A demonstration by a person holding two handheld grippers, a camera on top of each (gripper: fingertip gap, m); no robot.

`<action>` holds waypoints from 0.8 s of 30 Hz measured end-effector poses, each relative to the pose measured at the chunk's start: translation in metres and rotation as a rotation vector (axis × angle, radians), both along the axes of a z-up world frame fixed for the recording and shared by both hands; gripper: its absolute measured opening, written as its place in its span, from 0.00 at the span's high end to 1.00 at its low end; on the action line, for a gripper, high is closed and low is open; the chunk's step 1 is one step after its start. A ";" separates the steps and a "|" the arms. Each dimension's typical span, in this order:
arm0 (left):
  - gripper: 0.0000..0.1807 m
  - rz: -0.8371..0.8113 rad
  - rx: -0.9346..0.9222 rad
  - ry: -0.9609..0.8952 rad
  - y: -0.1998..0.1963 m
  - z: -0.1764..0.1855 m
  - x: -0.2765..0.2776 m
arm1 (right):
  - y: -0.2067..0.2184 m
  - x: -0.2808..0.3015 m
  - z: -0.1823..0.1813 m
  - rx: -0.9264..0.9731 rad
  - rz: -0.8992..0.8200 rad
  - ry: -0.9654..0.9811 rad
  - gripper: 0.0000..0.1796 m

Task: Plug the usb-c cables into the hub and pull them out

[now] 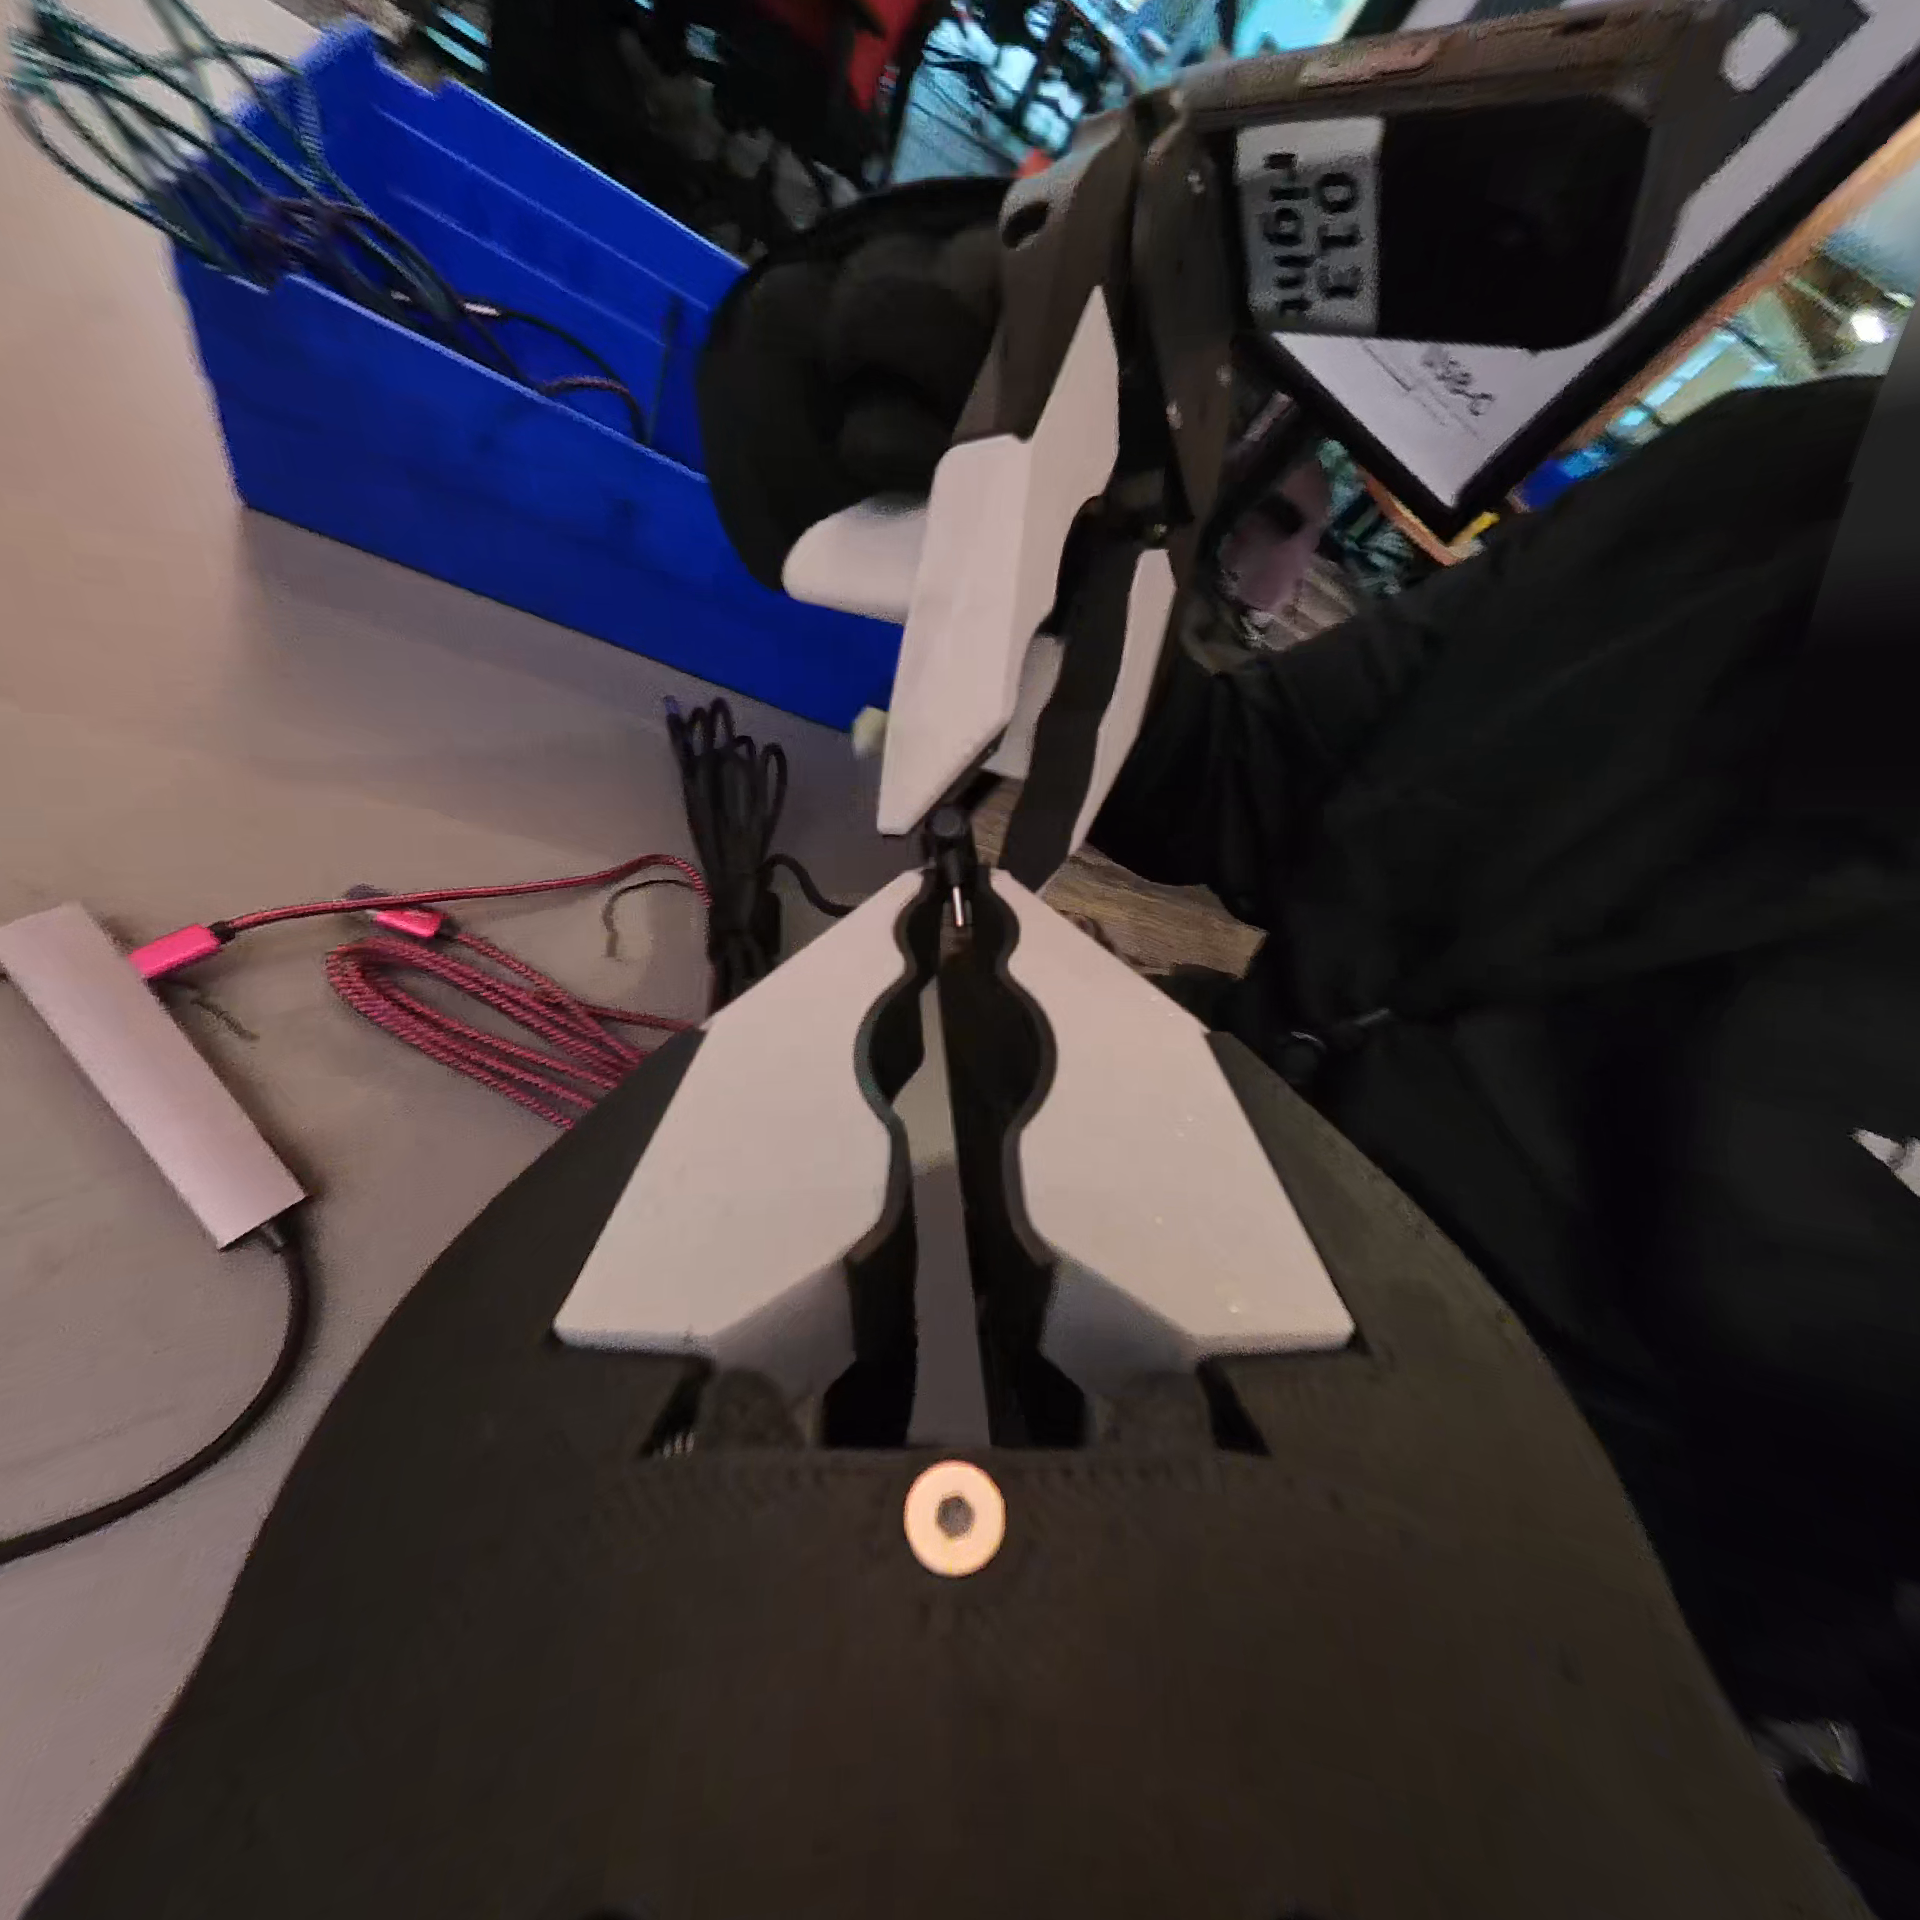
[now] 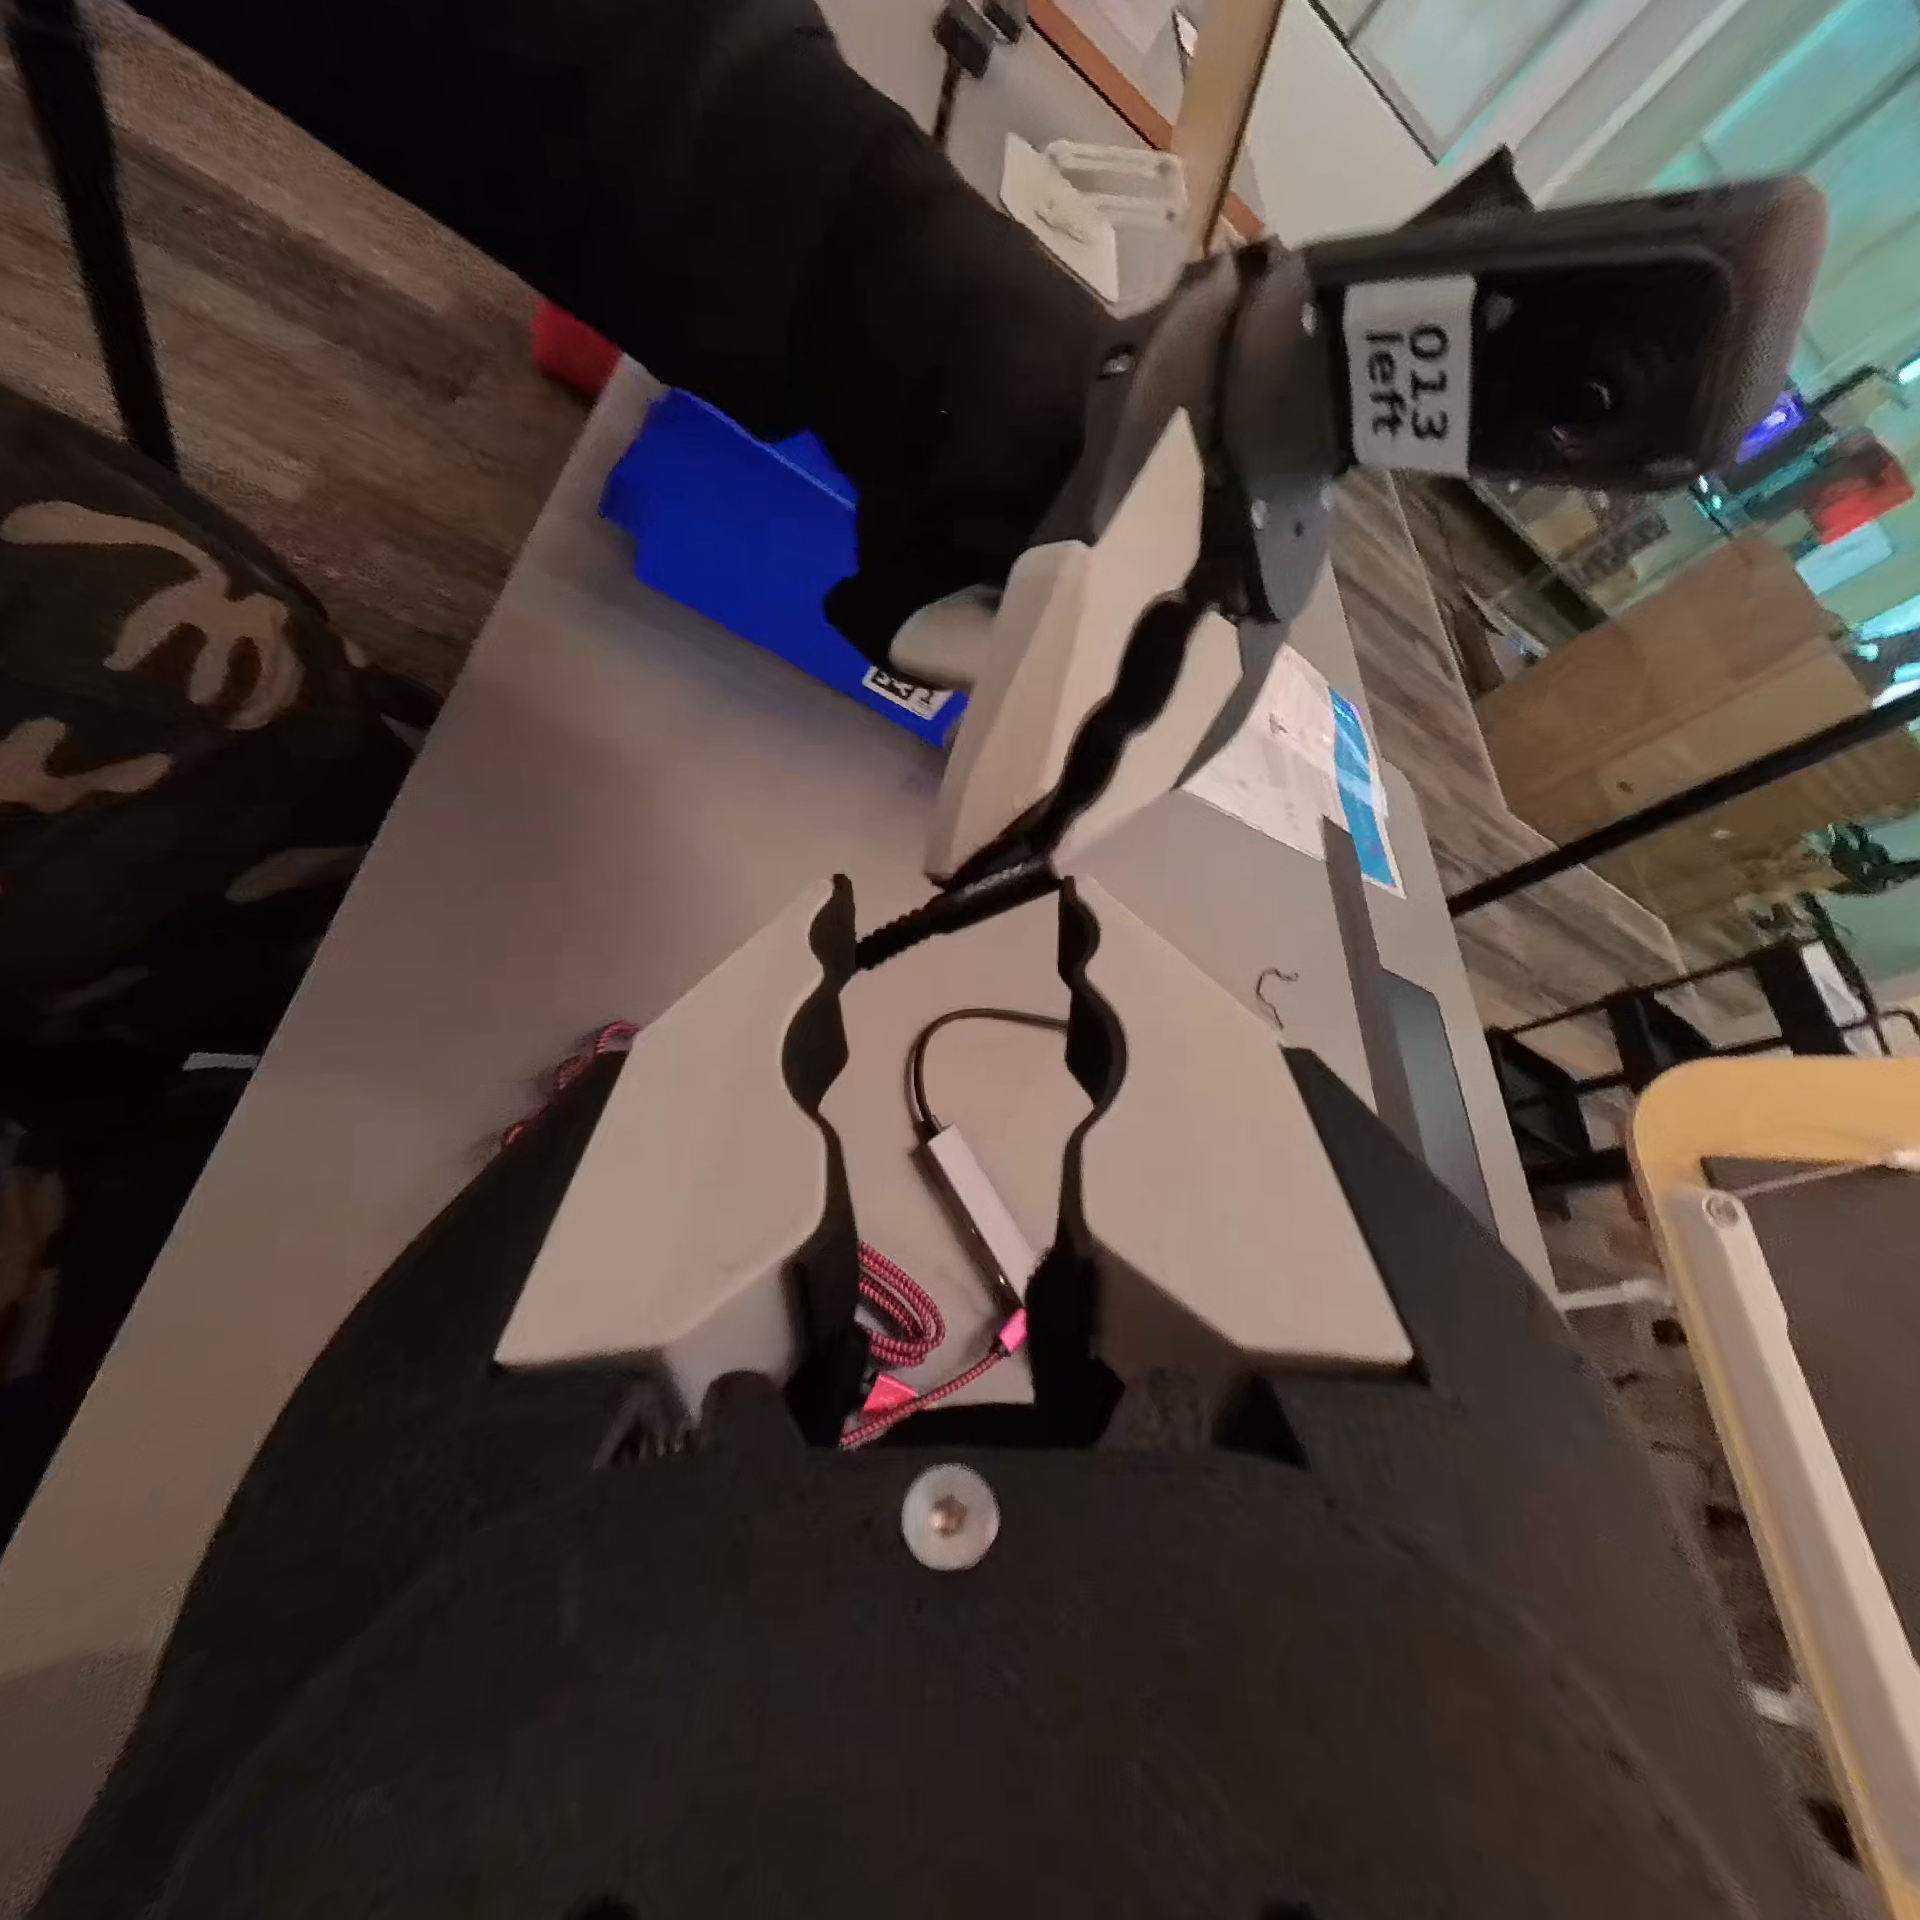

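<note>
Black cable plug is pinched in the left gripper. Right gripper is spread, empty. Plug judged light, rigid, small; best held at its moulded body, the cord being limp.

Blue bin blurred at eleven o'clock, its cables indistinct, grey hub cut off at nine o'clock, hub ports too small to tell
</note>
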State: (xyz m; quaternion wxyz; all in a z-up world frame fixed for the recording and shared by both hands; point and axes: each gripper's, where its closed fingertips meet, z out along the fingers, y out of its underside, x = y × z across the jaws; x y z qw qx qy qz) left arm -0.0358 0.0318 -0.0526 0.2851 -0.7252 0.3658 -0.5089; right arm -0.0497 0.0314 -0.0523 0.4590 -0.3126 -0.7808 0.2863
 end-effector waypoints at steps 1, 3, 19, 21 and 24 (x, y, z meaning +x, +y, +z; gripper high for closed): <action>0.98 -0.038 -0.013 -0.004 -0.003 0.001 0.001 | -0.002 0.002 0.000 0.011 0.019 0.007 0.79; 0.98 -0.097 -0.032 0.006 -0.008 0.000 0.002 | -0.005 0.003 0.001 0.017 0.034 0.018 0.78; 0.98 -0.005 0.310 0.246 0.014 0.009 0.004 | 0.014 0.005 0.025 -0.793 0.035 -0.019 0.96; 0.98 0.000 0.348 0.297 0.016 0.008 0.003 | 0.015 0.003 0.024 -0.821 0.033 -0.025 0.97; 0.98 0.029 0.365 0.290 0.020 0.015 0.004 | 0.018 0.004 0.031 -0.832 0.034 0.014 0.97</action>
